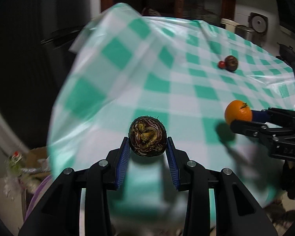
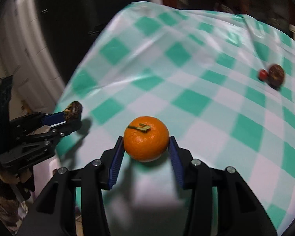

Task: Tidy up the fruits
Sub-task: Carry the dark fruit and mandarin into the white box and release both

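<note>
over on the left, the left hand-held gripper (image 1: pixel 147 143) is clamped on a dark brown fruit (image 1: pixel 147 136), its blue pads (image 1: pixel 124 153) pressing either side, and it hangs just above the near edge of the worktop (image 1: pixel 167 90) with its green-and-white checked cloth. the left wrist view shows that fruit's mottled, yellow-streaked face; from the right wrist view it is only a small dark lump (image 2: pixel 73 110) at the tip of the left hand-held gripper (image 2: pixel 68 118), seen side-on.

further right, the right hand-held gripper (image 2: pixel 147 147) grips an orange (image 2: pixel 146 138), stem turned up, also lifted a little off the cloth with a shadow beneath. the left view catches the same orange (image 1: pixel 238 112) from the side.

far right on the cloth, well apart from both, a second dark fruit (image 1: pixel 231 63) lies touching a small red fruit (image 1: pixel 221 64); in the right view this pair is blurred.

beyond the worktop's far right corner, only the left view shows a metal pot (image 1: pixel 245 31).
</note>
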Action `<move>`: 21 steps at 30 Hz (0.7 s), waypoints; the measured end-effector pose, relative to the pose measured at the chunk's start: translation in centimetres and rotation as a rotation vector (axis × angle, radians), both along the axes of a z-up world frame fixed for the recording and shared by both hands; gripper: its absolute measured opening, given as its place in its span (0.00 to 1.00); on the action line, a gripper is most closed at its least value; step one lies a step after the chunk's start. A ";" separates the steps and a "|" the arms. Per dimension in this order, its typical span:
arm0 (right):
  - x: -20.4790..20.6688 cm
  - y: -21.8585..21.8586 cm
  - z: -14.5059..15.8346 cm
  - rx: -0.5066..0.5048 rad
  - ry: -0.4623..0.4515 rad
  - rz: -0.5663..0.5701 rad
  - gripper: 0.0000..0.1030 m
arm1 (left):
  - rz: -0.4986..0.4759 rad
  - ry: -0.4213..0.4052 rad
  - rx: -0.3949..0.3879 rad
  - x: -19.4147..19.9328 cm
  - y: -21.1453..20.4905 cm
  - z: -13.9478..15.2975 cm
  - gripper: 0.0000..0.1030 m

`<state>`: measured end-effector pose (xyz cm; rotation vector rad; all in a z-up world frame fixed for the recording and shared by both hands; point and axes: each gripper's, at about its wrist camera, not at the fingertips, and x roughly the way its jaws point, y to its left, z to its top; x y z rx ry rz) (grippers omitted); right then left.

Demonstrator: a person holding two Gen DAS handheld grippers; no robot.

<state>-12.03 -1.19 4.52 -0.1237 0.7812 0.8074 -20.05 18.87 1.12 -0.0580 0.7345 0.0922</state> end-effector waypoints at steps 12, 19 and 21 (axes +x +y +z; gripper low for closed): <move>-6.6 6.6 -0.7 -0.054 -0.026 0.228 0.45 | 0.171 0.027 -0.021 -10.0 8.0 -1.3 0.35; -14.4 13.4 -3.3 -0.151 0.011 0.589 0.45 | 0.227 0.208 -0.047 -12.2 11.9 -7.0 0.35; -16.5 15.5 -5.2 -0.221 0.035 0.682 0.45 | 0.226 0.265 -0.045 -11.7 12.6 -8.9 0.35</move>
